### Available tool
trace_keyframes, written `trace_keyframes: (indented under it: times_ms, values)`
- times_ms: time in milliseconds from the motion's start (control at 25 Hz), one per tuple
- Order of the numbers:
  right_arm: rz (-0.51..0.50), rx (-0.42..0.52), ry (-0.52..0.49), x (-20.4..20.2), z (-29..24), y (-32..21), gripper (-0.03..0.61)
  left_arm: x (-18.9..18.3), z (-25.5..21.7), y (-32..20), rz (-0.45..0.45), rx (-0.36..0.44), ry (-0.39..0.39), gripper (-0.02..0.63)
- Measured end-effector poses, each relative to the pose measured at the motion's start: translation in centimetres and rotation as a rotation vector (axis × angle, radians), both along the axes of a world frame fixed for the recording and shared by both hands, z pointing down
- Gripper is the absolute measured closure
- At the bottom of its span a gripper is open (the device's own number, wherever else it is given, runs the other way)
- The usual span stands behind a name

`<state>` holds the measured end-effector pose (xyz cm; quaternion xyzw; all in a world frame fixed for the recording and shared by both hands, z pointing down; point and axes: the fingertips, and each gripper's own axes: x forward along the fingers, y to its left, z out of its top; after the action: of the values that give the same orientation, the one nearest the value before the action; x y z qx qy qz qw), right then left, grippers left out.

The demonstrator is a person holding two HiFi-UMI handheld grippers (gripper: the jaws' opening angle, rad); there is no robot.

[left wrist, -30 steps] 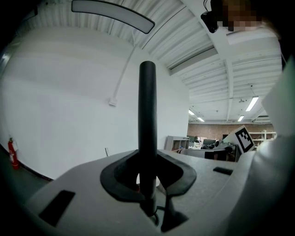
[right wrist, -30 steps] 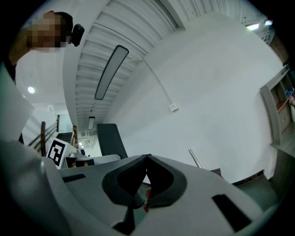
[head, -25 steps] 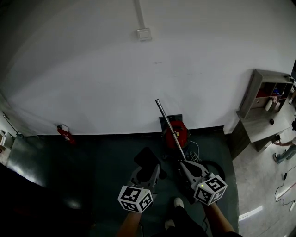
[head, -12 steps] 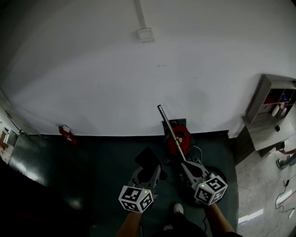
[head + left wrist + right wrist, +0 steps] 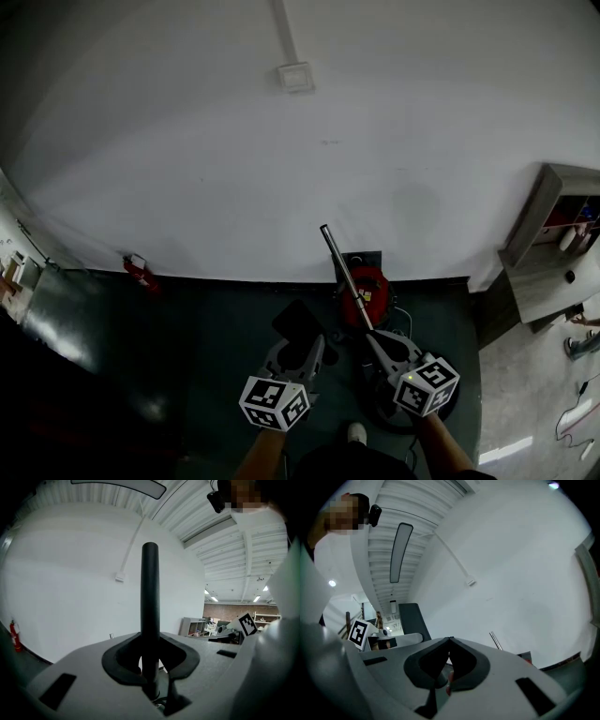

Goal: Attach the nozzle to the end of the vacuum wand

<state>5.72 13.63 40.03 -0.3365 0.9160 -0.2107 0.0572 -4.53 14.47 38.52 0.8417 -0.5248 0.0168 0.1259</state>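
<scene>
Room, as recorded. White wall (image 5: 187, 159): plain, evenly lit. Small square box (image 5: 296, 76): mounted high, fed by a conduit from above. Red fire extinguisher (image 5: 141, 274): stood at the wall's foot. Dark floor (image 5: 187, 356) (paler at far right). Grey shelving unit (image 5: 548, 234): set at right. Ribbed ceiling (image 5: 234, 541): fitted with strip lights.

Nozzle (image 5: 298, 323) left of wand (image 5: 339, 262), vacuum (image 5: 367, 287) behind

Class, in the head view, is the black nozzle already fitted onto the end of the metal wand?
No: the nozzle is in the left gripper, apart from the wand, whose upper end is bare.
</scene>
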Motion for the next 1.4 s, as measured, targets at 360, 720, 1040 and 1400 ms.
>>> trace_keyframes:
  times_ms: [360,720,1040,1400]
  values:
    - [-0.028,-0.02,-0.016,-0.5,0.8,-1.8,0.561,-1.1,0.4,-1.3,-0.039,-0.002,-0.004,0.529]
    - [-0.026,-0.035,-0.017,-1.8,1.7,-3.8,0.561,-2.8,0.8,-3.6,-0.048,-0.001,-0.001,0.529]
    - [0.0,-0.049,-0.014,-3.6,2.5,-8.0,0.561,-4.9,1.0,-8.0,-0.041,0.004,0.001,0.529]
    - [0.038,-0.072,-0.002,-6.6,3.7,-13.8,0.561,-8.5,2.5,-14.7,-0.018,-0.012,0.016,0.529]
